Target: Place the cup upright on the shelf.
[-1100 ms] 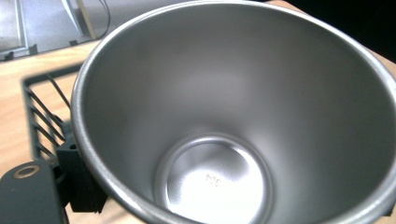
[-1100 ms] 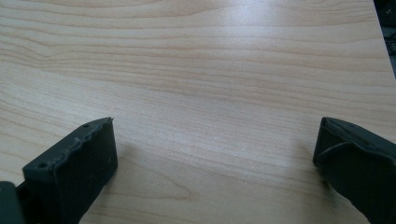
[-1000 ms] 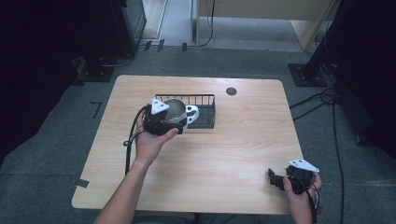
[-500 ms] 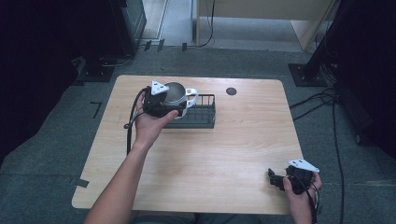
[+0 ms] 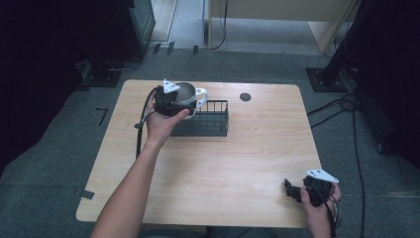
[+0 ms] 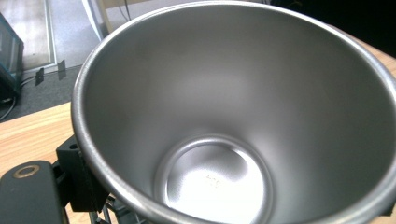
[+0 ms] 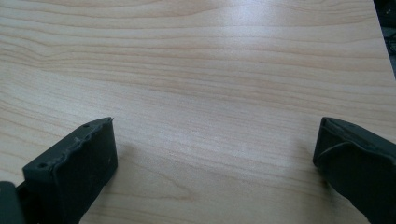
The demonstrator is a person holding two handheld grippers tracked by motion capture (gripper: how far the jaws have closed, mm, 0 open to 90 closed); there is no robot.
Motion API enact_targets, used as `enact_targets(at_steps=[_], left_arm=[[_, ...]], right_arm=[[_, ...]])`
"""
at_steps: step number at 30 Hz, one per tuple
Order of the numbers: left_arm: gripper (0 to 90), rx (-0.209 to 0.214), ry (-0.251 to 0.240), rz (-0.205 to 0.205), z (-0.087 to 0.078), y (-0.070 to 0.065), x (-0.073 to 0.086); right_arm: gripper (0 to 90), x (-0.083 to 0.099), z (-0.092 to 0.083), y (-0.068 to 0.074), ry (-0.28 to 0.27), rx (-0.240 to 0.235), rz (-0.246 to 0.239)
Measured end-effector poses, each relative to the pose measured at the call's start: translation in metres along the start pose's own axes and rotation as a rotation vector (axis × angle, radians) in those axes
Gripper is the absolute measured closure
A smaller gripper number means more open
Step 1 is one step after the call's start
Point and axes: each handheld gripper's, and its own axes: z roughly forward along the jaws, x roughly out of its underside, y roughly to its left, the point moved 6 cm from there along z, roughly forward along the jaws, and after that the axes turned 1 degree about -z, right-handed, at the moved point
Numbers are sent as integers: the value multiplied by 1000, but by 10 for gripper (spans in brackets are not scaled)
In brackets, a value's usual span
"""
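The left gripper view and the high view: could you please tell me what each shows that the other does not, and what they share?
Left gripper view alone: the bare, shiny inside of the steel cup, down to its round bottom, with nothing in it.

High view alone: the black wire basket right of the cup, the cup's white handle, the left gripper held up at the table's far left, and the right gripper resting open at the near right corner.

Both: the cup's rim and the wooden table.

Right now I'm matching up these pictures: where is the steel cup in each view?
High view: steel cup upper left, in the left gripper, beside the wire basket.
Left gripper view: its inside close up.
Right gripper view: not in it.
Shared landmark: wooden table.
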Motion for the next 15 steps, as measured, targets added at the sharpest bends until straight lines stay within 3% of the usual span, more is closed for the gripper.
enact_targets(at_steps=[2, 5, 15], left_arm=[[83, -10, 2, 14, 3, 1, 3], [83, -10, 1, 2, 7, 2, 6], [82, -6, 59, 2, 23, 7, 19]], right_arm=[[0, 0, 0, 0, 0, 0, 0], [0, 0, 0, 0, 0, 0, 0], [0, 0, 0, 0, 0, 0, 0]])
